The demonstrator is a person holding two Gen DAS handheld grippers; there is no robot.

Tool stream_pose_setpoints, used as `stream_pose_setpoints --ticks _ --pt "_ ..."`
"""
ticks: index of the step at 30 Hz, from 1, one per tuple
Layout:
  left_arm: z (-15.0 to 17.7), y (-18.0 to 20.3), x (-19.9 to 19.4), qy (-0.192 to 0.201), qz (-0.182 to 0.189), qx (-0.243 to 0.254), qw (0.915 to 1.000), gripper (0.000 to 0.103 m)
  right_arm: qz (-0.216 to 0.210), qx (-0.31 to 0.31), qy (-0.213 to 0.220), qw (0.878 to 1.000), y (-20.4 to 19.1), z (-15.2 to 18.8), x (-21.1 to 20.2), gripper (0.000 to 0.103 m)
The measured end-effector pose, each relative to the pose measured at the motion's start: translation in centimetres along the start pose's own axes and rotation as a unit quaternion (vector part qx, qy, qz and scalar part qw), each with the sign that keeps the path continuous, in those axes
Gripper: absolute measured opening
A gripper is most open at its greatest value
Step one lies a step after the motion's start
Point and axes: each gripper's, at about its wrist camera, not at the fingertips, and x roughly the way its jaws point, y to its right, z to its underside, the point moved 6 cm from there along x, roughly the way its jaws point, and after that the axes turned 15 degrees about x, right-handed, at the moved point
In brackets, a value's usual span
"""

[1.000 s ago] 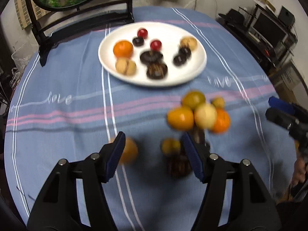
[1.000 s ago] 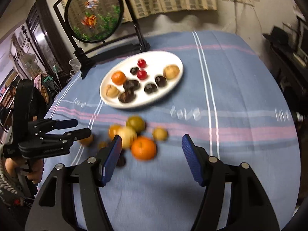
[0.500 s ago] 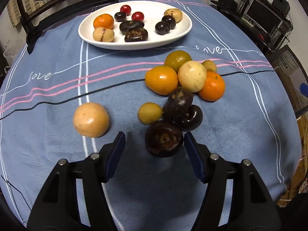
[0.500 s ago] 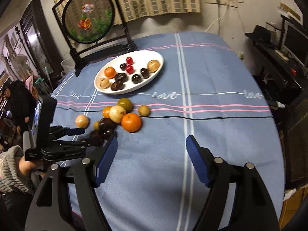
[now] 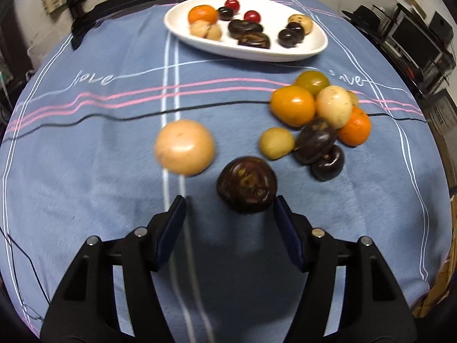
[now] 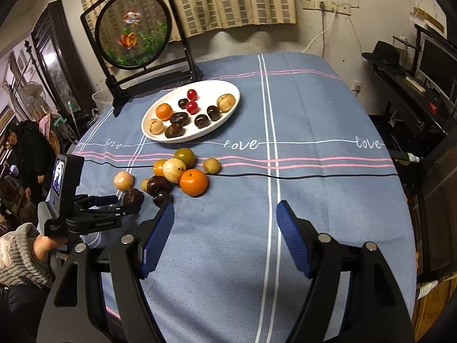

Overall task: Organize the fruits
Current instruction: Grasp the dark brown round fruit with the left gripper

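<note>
A white oval plate (image 5: pixel 314 50) (image 6: pixel 228 111) holds several fruits at the far side of the blue cloth. A loose pile of fruits (image 5: pixel 320 114) (image 6: pixel 177 174) lies in front of it. A dark purple fruit (image 5: pixel 247 184) (image 6: pixel 133 196) sits just ahead of my open left gripper (image 5: pixel 228 208) (image 6: pixel 120 204), close to its right finger. A pale orange fruit (image 5: pixel 185 147) (image 6: pixel 123 181) lies apart to the left. My right gripper (image 6: pixel 225 214) is open and empty, held back above the cloth, right of the pile.
A round framed picture on a black stand (image 6: pixel 134 43) stands behind the plate. A person (image 6: pixel 25 154) is at the far left. Shelves with electronics (image 6: pixel 422 80) stand to the right. The table edge (image 5: pixel 428 285) curves near my left gripper.
My left gripper moved left and closer, so the dark purple fruit now sits near its right finger and the pale orange fruit is nearer centre. My right gripper pulled back and up, then held.
</note>
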Motion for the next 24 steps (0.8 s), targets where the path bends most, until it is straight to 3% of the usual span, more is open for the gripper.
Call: stream_pose_setpoints --ticks 6,11,14,24 --pt "-0.7 0.5 0.0 0.011 0.000 0.002 0.9999 0.064 0.005 -0.003 -0.004 1.000 0.2 0.2 -0.2 0.074" --pt "-1.8 0.5 0.8 0.012 0.001 0.000 0.9999 0.056 0.013 0.007 0.003 1.000 1.0 0.1 -0.6 0.074" --pt "-1.7 0.6 0.6 0.018 0.008 0.003 0.9998 0.045 0.014 0.014 0.003 1.000 1.2 0.2 -0.6 0.074" --pt "1.2 -0.7 -2.1 0.020 -0.004 -0.012 0.9997 0.044 -0.011 -0.048 -0.039 0.998 -2.2 1.0 3.1 0.074"
